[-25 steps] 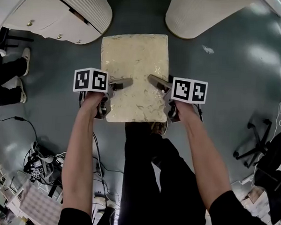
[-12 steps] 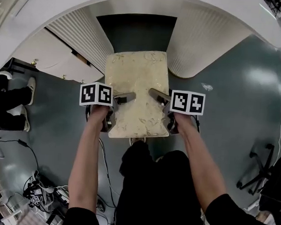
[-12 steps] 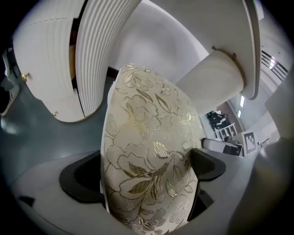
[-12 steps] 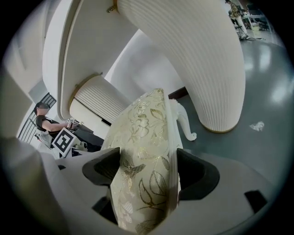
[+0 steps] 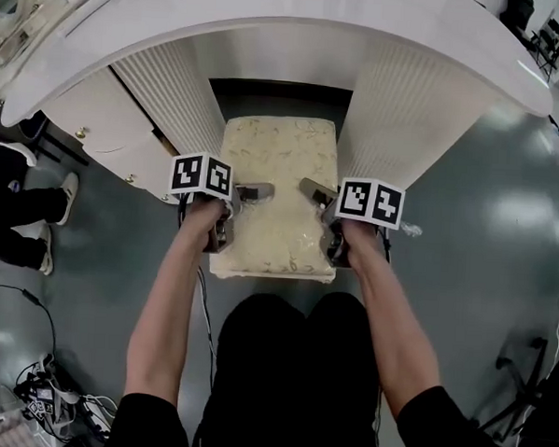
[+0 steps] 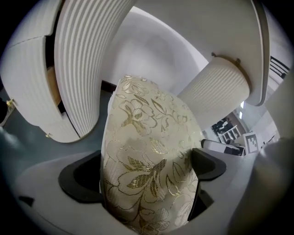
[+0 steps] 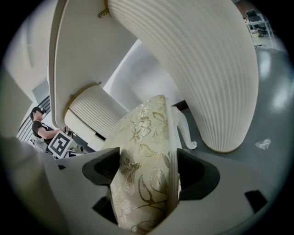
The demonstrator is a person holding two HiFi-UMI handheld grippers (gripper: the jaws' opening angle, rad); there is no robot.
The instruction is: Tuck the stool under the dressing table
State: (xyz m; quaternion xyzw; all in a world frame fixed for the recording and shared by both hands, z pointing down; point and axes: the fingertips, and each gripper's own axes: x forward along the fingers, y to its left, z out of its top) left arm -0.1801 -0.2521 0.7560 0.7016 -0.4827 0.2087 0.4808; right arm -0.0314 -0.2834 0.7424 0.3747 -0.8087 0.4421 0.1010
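Note:
A stool (image 5: 279,192) with a cream, gold-flowered cushion stands in front of me, its far end just inside the gap between the two ribbed pedestals of the white dressing table (image 5: 299,23). My left gripper (image 5: 236,199) is shut on the cushion's left edge, my right gripper (image 5: 320,203) on its right edge. The flowered cushion (image 6: 149,160) fills the space between the jaws in the left gripper view, and the cushion (image 7: 144,179) does the same in the right gripper view. A white stool leg (image 7: 186,133) shows beneath.
The left ribbed pedestal (image 5: 170,86) and right ribbed pedestal (image 5: 407,108) flank the gap. A drawer unit with gold knobs (image 5: 102,134) sits left. A person's shoes (image 5: 61,202) are at far left. Cables (image 5: 42,392) lie lower left, a scrap (image 5: 411,229) on the grey floor.
The stool has moved forward with both grippers still on it. Its far end has gone from short of the pedestals to between them, and the tabletop has come into view.

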